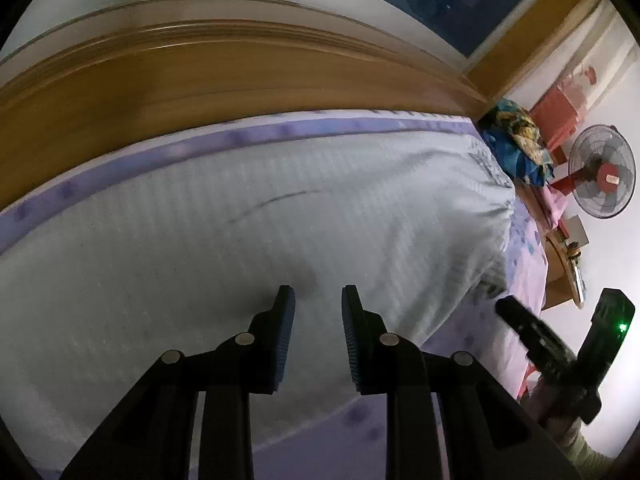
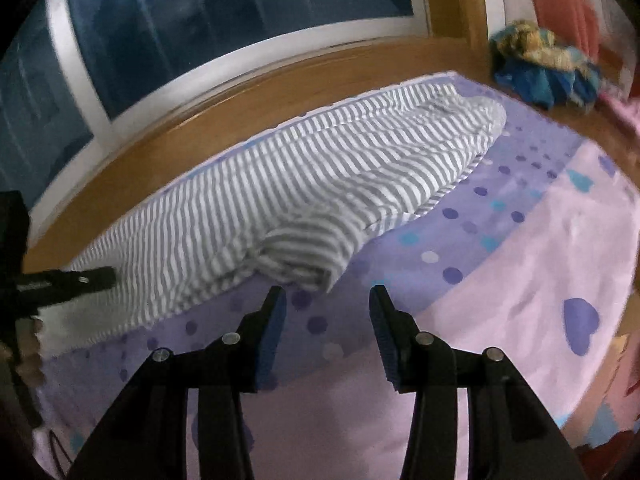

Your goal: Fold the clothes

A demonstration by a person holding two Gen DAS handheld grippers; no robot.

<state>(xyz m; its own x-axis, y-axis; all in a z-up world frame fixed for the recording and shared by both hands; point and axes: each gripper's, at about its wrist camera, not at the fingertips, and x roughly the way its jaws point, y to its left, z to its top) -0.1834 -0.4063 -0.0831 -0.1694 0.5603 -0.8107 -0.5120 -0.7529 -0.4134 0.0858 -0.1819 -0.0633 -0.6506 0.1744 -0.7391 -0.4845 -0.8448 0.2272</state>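
A grey-and-white striped garment (image 2: 288, 184) lies spread along the far side of a purple and pink dotted sheet (image 2: 500, 264). One corner is bunched up close to my right gripper (image 2: 326, 300), which is open and empty just in front of that bunch. In the left wrist view the garment (image 1: 248, 248) fills the middle, blurred. My left gripper (image 1: 318, 300) is open above it, holding nothing. The right gripper also shows in the left wrist view (image 1: 520, 320), and the left gripper shows at the left edge of the right wrist view (image 2: 100, 278).
A wooden ledge (image 1: 200, 80) and a dark window (image 2: 240, 12) run along the far side. A blue and yellow cloth pile (image 2: 540, 64) lies at the far right. A red standing fan (image 1: 602, 176) stands by the wall.
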